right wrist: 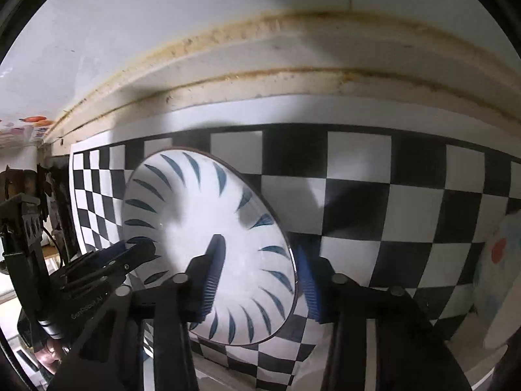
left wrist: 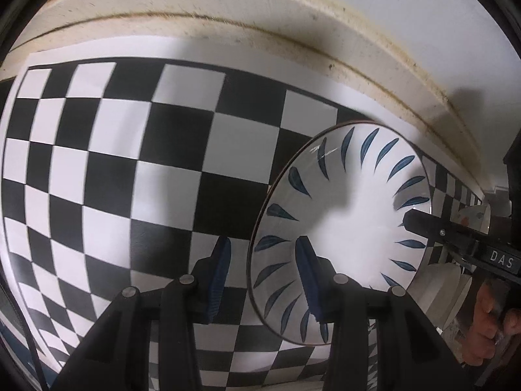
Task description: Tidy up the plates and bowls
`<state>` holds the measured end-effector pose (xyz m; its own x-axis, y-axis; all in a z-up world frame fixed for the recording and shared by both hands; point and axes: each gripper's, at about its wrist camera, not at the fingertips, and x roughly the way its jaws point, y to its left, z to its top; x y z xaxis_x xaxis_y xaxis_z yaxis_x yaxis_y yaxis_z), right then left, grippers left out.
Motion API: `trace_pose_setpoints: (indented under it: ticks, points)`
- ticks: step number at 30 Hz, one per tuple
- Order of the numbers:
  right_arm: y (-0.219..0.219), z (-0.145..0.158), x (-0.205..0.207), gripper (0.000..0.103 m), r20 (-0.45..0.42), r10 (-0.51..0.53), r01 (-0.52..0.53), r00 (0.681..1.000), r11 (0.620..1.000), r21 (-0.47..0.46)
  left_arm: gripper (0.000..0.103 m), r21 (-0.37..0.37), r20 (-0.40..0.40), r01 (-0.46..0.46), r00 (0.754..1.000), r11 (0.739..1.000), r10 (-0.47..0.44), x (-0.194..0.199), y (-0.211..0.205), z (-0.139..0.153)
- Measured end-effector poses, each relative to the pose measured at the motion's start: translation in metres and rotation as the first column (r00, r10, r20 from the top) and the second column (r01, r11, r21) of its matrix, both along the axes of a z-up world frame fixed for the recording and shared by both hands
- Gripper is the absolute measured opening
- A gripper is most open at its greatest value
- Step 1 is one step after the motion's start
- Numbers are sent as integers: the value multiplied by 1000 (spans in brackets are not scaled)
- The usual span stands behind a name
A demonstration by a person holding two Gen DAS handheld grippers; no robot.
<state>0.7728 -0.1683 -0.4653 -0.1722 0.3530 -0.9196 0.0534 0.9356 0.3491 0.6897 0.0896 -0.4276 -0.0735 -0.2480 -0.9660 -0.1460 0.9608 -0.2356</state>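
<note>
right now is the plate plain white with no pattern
No, the plate carries a ring of dark blue leaf-shaped strokes around its rim.

The left hand-held gripper (left wrist: 263,277) straddles the near rim of a white plate (left wrist: 345,224) with blue leaf strokes, one finger inside, one outside. The right hand-held gripper (left wrist: 405,221) reaches its far rim. A checkerboard sheet (left wrist: 130,163) covers the worktop (left wrist: 228,3).

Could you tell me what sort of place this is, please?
Probably a home kitchen counter: a white plate with blue leaf marks on a checkered mat, more white dishes beside it, and a grimy sealed edge along the wall.
</note>
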Motion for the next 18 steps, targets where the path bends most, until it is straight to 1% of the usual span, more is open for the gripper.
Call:
trace_pose_setpoints:
  ticks: [1, 3, 4, 5, 7, 11, 15, 18]
  points:
    - [0, -2, 0, 40, -2, 7, -7, 1000, 1000, -1, 34, 1, 15, 6, 1000, 1000, -6, 0, -2, 1]
    - [1, -7, -2, 36, -15, 22, -22, 1000, 1000, -7, 24, 3, 22, 22, 1000, 1000, -22, 1, -6, 2]
    - [1, -8, -3, 31, -12, 24, -24, 1000, 1000, -13, 24, 2, 25, 21, 999, 1000, -21, 2, -6, 2]
    - [1, -9, -3, 30, -13, 25, -25, 1000, 1000, -16, 24, 2, 27, 18, 999, 1000, -18, 1, -6, 3]
    - [-2, -9, -4, 23, -6, 24, -24, 1000, 999, -24, 23, 9, 36, 16, 999, 1000, -17, 1, -8, 4]
    - [-7, -9, -6, 22, 7, 5, -5, 1000, 1000, -18, 22, 48, 59, 41, 997, 998, -44, -3, -13, 8]
    - [-6, -8, -10, 22, 11, 4, -4, 1000, 1000, -25, 20, 51, 63, 34, 997, 998, -37, -8, -12, 12]
    - [-6, -6, -12, 22, 17, 6, -5, 1000, 1000, -25, 20, 56, 76, 32, 996, 998, -36, -9, -11, 17]
